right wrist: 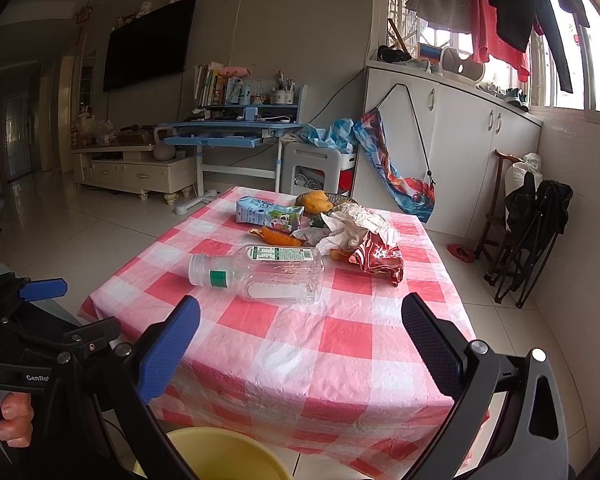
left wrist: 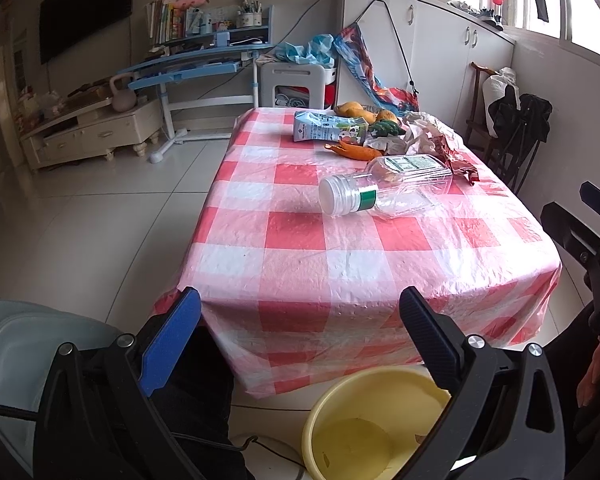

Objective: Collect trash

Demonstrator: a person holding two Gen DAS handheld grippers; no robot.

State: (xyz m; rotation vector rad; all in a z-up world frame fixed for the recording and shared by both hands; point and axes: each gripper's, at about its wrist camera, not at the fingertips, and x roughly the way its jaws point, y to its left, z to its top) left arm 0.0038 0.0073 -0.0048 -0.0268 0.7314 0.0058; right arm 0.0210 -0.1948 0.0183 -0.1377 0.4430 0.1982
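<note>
Both grippers (left wrist: 300, 336) (right wrist: 300, 344) agape, bottle (right wrist: 260, 272) lying sideways

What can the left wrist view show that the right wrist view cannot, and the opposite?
Only the left wrist view shows the inside bottom of the yellow bucket. Only the right wrist view shows a hand on the left gripper's handle and the red wrapper's printed face. Both show the checked tablecloth, the lying plastic bottle and the milk carton.

Yellow bucket (right wrist: 224, 454) cut off below
</note>
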